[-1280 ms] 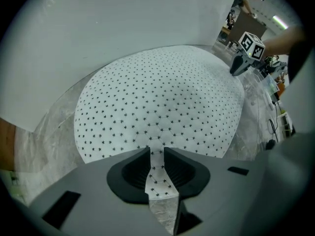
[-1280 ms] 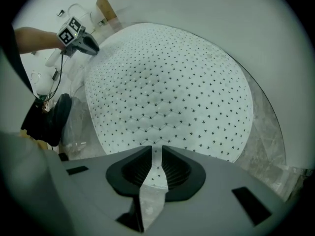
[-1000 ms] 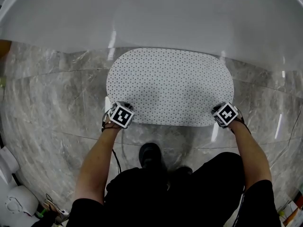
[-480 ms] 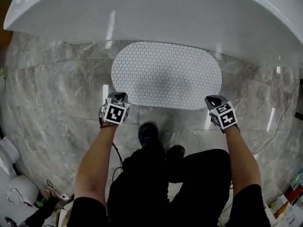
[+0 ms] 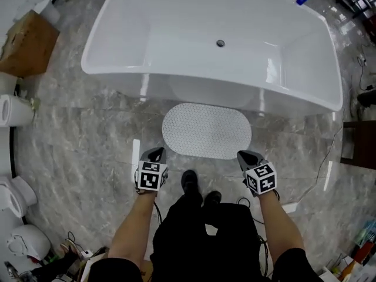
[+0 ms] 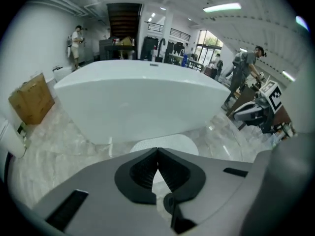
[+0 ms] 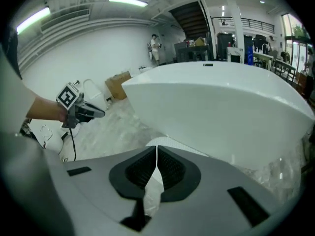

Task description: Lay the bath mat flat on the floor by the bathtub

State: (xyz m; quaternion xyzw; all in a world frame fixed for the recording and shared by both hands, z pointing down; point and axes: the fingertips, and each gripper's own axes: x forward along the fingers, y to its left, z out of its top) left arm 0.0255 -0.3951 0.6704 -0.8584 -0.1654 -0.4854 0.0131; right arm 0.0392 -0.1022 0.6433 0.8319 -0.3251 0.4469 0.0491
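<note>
The white dotted oval bath mat [image 5: 207,130] lies flat on the grey marble floor, right against the side of the white bathtub [image 5: 194,90]. My left gripper [image 5: 156,152] hangs in the air short of the mat's near left corner, shut and empty. My right gripper [image 5: 242,155] hangs short of the near right corner; its jaws have just been closing, with nothing between them. In the left gripper view the shut tips [image 6: 157,152] sit over the mat [image 6: 172,142]. In the right gripper view the tips [image 7: 156,149] nearly meet above the mat [image 7: 170,143].
A cardboard box [image 5: 29,43] stands at the far left, with white toilets [image 5: 13,107] along the left edge. A dark stand [image 5: 359,143] is at the right. My shoes [image 5: 189,181] stand just short of the mat. People move about far behind the tub [image 6: 76,38].
Both grippers have come up off the mat's near edge and away from the floor. The mat stays flat by the tub. The head view has risen and now takes in the whole tub.
</note>
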